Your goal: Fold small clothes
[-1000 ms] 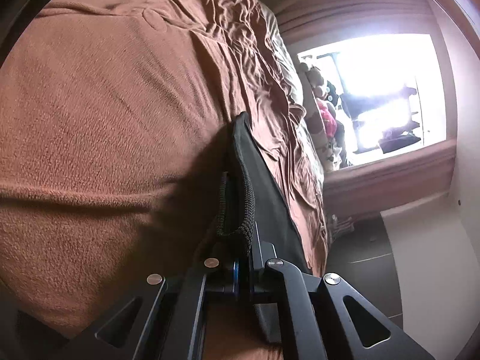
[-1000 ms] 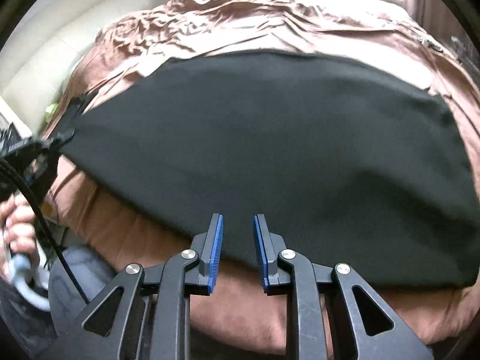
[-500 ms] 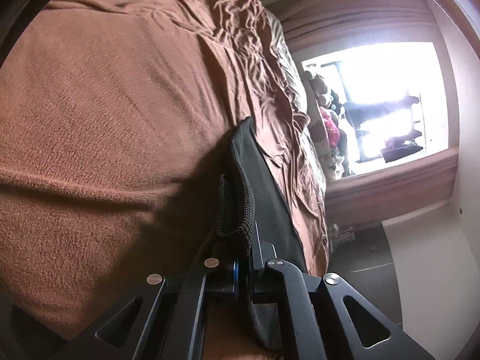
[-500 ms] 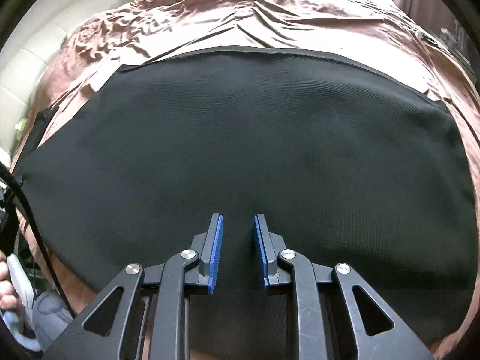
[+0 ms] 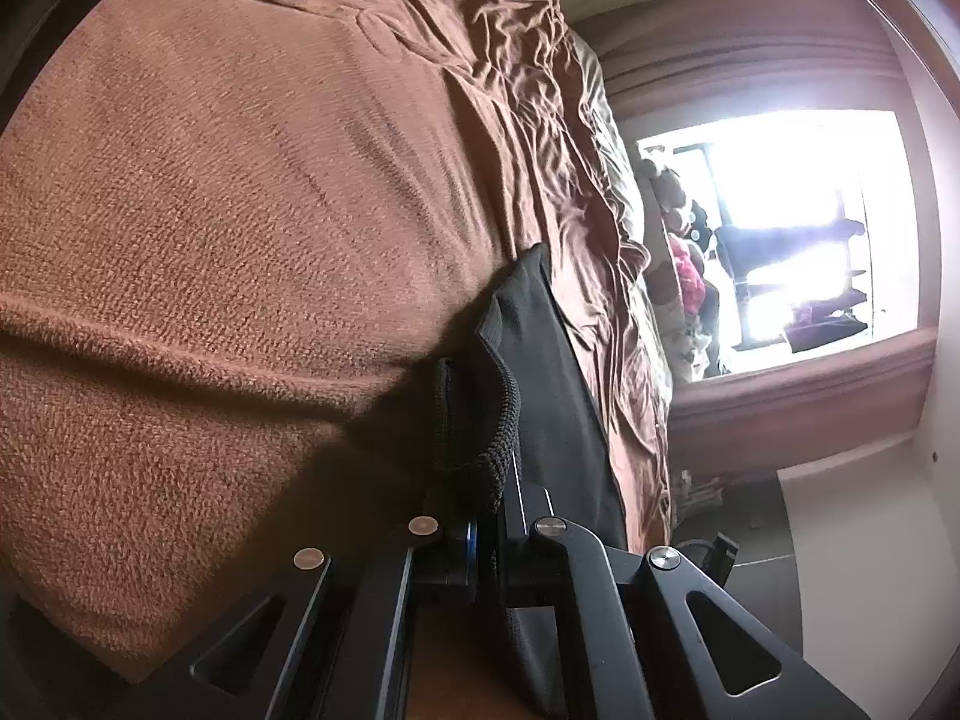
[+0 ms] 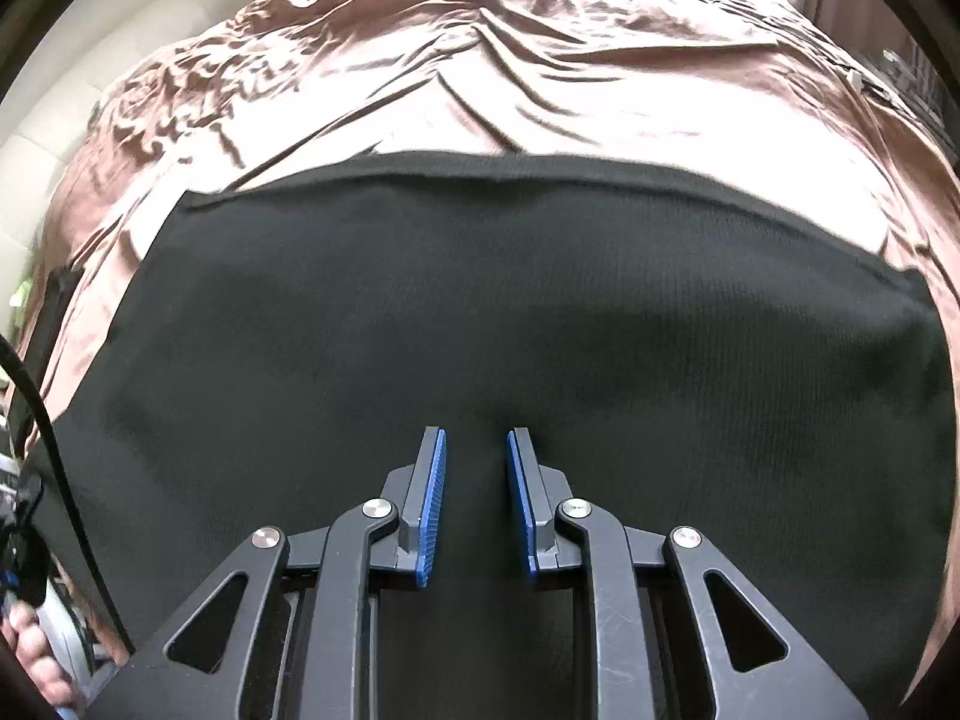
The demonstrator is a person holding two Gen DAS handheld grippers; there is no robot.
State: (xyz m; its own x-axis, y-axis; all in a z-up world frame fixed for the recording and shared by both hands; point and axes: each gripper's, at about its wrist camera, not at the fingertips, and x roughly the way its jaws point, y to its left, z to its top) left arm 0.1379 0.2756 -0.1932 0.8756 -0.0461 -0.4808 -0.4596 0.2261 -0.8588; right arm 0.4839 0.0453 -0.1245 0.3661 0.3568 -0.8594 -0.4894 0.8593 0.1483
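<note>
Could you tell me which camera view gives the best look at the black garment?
The right wrist view: the black garment lies spread flat across the brown bedspread. The left wrist view shows only its pinched edge, side-on.

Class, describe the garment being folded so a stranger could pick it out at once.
Start at the bed, covered in wrinkled brown sheets. Spread flat on it lies the black knit garment, one corner pinched by the left gripper. It is the only dark cloth there.
</note>
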